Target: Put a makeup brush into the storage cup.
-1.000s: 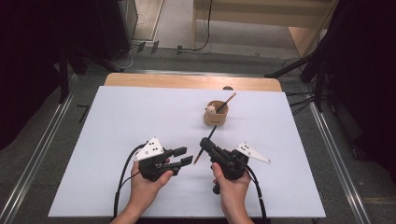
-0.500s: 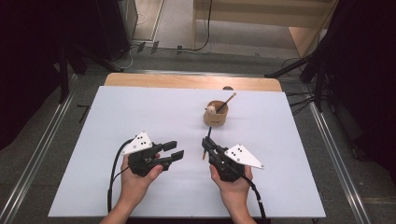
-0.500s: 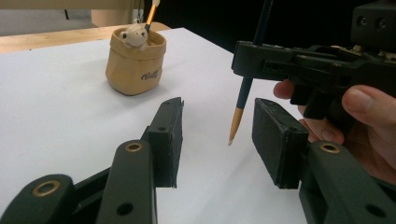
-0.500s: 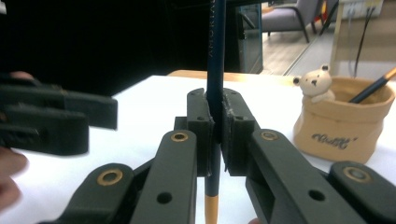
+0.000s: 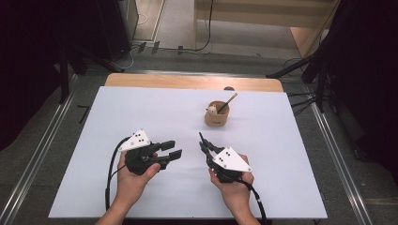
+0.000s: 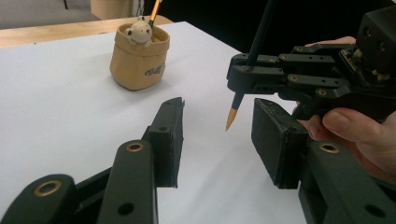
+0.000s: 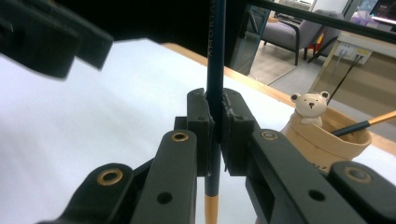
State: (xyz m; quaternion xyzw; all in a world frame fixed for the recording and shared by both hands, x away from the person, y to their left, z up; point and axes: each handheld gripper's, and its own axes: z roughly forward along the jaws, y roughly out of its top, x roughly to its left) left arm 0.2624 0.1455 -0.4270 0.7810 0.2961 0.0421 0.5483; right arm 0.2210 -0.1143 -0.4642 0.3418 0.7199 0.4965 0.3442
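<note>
A tan fabric cup [image 5: 217, 115] with a small bear figure and one pencil in it stands at the table's middle back. My right gripper [image 5: 205, 146] is shut on a dark blue pencil [image 7: 215, 70], held nearly upright. Its orange tip [image 6: 230, 117] hangs just above the table between the open jaws of my left gripper [image 6: 219, 135]. In the high view the left gripper [image 5: 170, 150] points right toward the right gripper, a short gap apart. The cup [image 7: 327, 140] lies beyond the right gripper [image 7: 215, 126], to its right.
The white table [image 5: 141, 108] has bare room on all sides of the grippers. A wooden strip [image 5: 187, 82] runs along the far edge. Dark stands and cables surround the table on the floor.
The right gripper has rolled so its grey plate faces up, and the pencil has gone from slanting toward the cup to nearly upright. The left gripper drew slightly left and stays open.
</note>
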